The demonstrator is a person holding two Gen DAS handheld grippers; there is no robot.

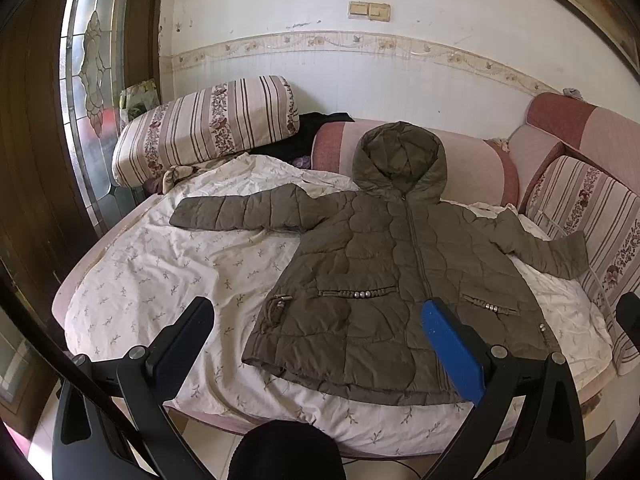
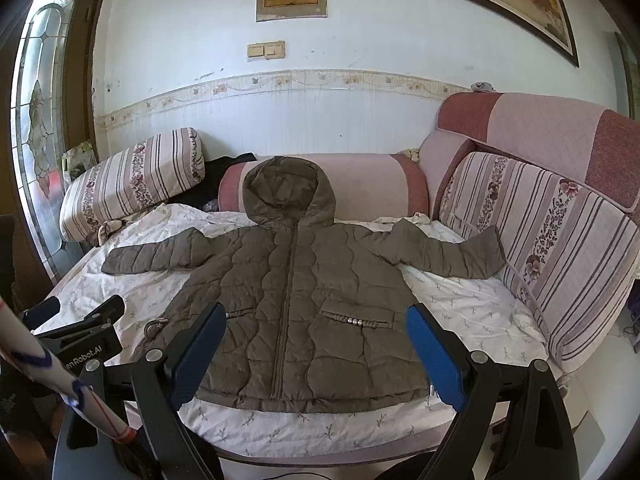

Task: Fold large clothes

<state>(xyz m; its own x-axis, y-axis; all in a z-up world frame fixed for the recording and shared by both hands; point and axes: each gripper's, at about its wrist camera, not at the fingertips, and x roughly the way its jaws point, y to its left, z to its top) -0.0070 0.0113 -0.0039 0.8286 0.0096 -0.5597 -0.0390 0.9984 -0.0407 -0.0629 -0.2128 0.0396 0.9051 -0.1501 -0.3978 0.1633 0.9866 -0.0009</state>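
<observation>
An olive quilted jacket (image 1: 384, 264) is lying spread out, front up and zipped, on a white sheet (image 1: 168, 272) with small leaf prints that is covering the seat of a pink sofa (image 2: 532, 128). Its hood (image 2: 288, 188) is resting against the sofa's low padded roll at the back, and both sleeves are stretching out to the sides, the right one bending up against a striped floral cushion (image 2: 560, 248). Another striped cushion (image 1: 208, 124) is sitting at the far left end, beside a door with patterned glass (image 1: 90, 64). The left gripper (image 1: 320, 324) is hanging above the jacket's near hem with its fingers released and wide apart, holding nothing; one finger is showing over the sheet and the blue-padded one over the jacket's lower front. The right gripper (image 2: 316, 336) is hovering likewise over the hem, its fingers spread wide and empty, framing the jacket's lower half. In the right wrist view the left gripper's black body is showing at the lower left edge.
</observation>
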